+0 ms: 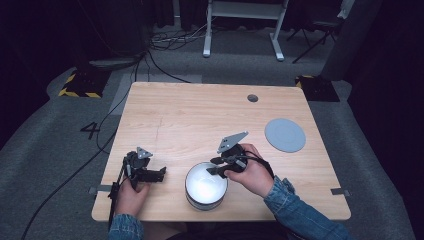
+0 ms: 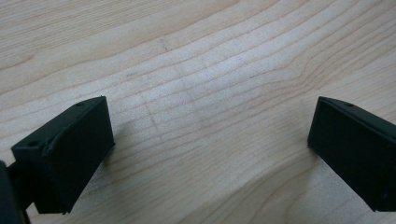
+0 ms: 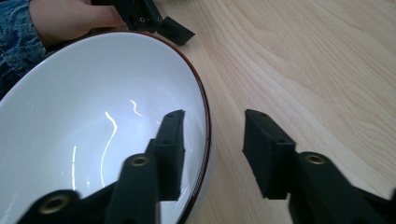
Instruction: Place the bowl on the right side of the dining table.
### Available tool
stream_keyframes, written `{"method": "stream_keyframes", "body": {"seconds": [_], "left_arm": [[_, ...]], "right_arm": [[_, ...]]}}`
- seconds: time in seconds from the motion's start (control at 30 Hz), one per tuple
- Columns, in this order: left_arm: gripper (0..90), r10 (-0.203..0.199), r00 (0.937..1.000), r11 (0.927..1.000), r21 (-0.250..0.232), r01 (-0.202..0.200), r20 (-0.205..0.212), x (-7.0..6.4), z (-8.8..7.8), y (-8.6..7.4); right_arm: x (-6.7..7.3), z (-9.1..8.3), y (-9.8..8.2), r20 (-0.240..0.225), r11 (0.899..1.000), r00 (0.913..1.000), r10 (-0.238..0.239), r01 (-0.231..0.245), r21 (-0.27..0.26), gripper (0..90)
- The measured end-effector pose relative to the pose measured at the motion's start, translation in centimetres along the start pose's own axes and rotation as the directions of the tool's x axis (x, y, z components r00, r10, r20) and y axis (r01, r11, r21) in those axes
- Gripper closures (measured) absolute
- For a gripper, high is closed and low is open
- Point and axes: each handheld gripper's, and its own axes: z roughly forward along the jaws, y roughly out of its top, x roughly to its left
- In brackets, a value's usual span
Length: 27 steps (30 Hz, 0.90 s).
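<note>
One bowl (image 1: 206,186) at lower centre, rim straddled but untouched by the right gripper (image 3: 212,140); one disc (image 1: 285,135) at right; left gripper (image 2: 205,144) released; bowl's base hidden.

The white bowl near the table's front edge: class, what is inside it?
The bowl holds no contents: glossy white interior with light reflections. One jaw of the right tool reaches inside the rim, hiding a small patch of the wall.
</note>
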Motion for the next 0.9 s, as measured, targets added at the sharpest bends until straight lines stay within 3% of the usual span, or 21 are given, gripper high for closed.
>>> {"method": "stream_keyframes", "body": {"seconds": [0.17,0.5,0.73,0.9], "left_arm": [[0.4,0.0,1.0,1.0,0.0,0.0,0.0,0.0,0.0,0.0],[0.4,0.0,1.0,1.0,0.0,0.0,0.0,0.0,0.0,0.0],[0.4,0.0,1.0,1.0,0.0,0.0,0.0,0.0,0.0,0.0],[0.4,0.0,1.0,1.0,0.0,0.0,0.0,0.0,0.0,0.0]], "right_arm": [[0.1,0.0,0.3,-0.029,0.999,0.9994,0.021,-0.02,0.029,79.4],[0.6,0.0,0.8,0.002,0.996,0.997,0.077,-0.077,0.054,82.0],[0.8,-0.3,1.4,0.019,0.995,0.9967,0.078,-0.079,0.061,81.4],[0.9,-0.8,1.8,0.006,0.995,0.9963,0.085,-0.086,0.054,81.4]]}}
